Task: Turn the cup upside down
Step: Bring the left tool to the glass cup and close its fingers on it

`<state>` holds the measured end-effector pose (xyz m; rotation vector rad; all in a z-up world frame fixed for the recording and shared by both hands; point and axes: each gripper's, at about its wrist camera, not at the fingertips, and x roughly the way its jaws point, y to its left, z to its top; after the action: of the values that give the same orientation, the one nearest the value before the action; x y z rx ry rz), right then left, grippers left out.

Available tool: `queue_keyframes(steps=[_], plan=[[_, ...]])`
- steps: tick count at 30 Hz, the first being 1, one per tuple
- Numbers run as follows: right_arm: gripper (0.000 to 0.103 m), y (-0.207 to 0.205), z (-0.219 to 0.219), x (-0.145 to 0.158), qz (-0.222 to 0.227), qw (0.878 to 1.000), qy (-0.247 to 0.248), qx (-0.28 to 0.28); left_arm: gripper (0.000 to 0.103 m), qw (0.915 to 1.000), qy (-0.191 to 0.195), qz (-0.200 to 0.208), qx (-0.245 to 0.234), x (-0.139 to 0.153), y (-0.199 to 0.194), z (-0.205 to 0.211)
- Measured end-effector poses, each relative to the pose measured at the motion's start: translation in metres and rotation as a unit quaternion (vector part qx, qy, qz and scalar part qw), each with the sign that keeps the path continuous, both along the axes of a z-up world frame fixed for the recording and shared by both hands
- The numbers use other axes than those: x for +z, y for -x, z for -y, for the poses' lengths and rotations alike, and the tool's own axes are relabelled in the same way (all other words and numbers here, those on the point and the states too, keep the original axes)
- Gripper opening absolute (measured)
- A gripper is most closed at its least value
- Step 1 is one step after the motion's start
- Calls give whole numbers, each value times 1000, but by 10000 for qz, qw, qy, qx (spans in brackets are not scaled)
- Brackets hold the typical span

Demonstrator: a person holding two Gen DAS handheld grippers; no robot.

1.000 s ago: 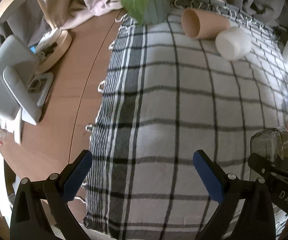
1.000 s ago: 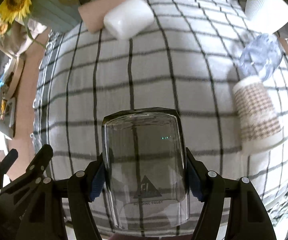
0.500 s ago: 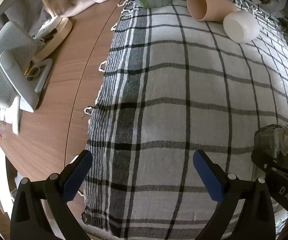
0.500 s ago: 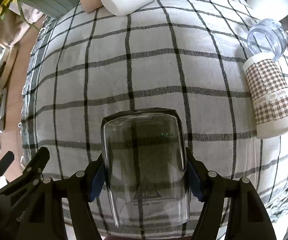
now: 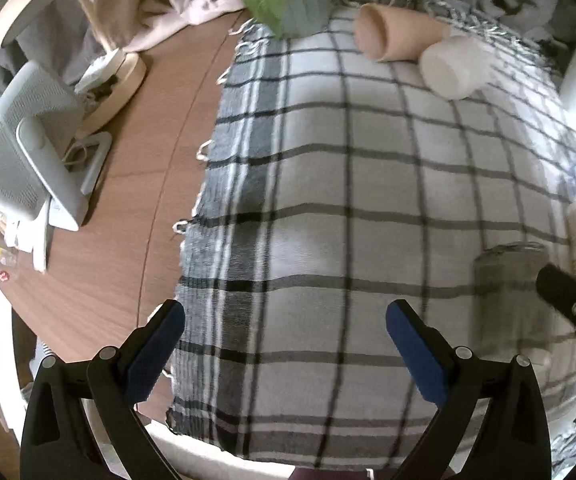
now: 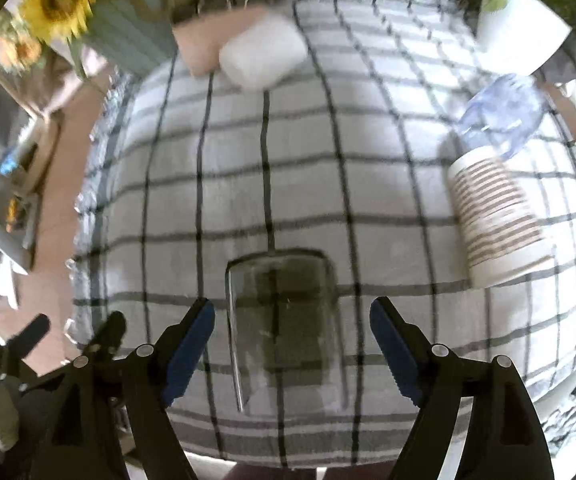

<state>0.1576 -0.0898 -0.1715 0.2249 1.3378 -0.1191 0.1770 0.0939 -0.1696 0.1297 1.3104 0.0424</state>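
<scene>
A clear glass cup [image 6: 284, 328] stands upside down on the plaid cloth [image 6: 328, 184], between the fingers of my right gripper [image 6: 291, 340]. The right gripper is open, its blue pads apart from the glass on both sides. The cup also shows at the right of the left wrist view [image 5: 508, 304], with the right gripper's black finger [image 5: 568, 300] beside it. My left gripper [image 5: 286, 350] is open and empty over the near part of the cloth [image 5: 328, 200].
A pink cup [image 5: 392, 32] and a white cup [image 5: 452, 66] lie on their sides at the far edge. A patterned paper cup [image 6: 496, 216] and a clear plastic cup [image 6: 504, 112] are at the right. A vase [image 6: 128, 36], a white pot [image 6: 524, 28], a fan [image 5: 20, 152].
My right gripper has opened and let go of the glass cup, which now stands on the cloth. Both views have shifted back a little.
</scene>
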Motion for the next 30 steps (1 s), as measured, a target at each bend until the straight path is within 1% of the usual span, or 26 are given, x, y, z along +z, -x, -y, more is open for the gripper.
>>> queue_keyframes(steps=[4, 6, 11, 14, 15, 18, 19, 25, 27, 30], plan=[[80, 6, 18, 26, 274, 9994, 57, -223, 103, 9997, 125, 82, -200, 16, 5, 21], [80, 10, 31, 34, 340, 9988, 57, -336, 103, 9992, 168, 120, -331, 22, 7, 34], [80, 23, 71, 45, 415, 9972, -8, -627, 103, 9975, 365, 74, -597, 29, 5, 67], [80, 28, 91, 47, 412, 9960, -17, -792, 102, 9968, 373, 35, -708, 30, 2, 89], [80, 30, 98, 47, 416, 9955, -15, -853, 102, 9967, 372, -4, -726, 29, 0, 96], [80, 36, 118, 48, 421, 9937, 13, -1043, 101, 9957, 532, -143, -739, 25, -5, 111], [80, 37, 122, 49, 427, 9932, 0, -1084, 100, 9953, 603, -219, -725, 22, -9, 116], [80, 38, 148, 46, 368, 9912, -22, -1268, 95, 9936, 714, -664, -571, 5, -26, 132], [80, 37, 153, 45, 356, 9909, -49, -1294, 95, 9922, 777, -800, -551, 0, -30, 135], [80, 36, 159, 44, 336, 9906, -145, -1321, 94, 9910, 735, -984, -540, -8, -37, 141]])
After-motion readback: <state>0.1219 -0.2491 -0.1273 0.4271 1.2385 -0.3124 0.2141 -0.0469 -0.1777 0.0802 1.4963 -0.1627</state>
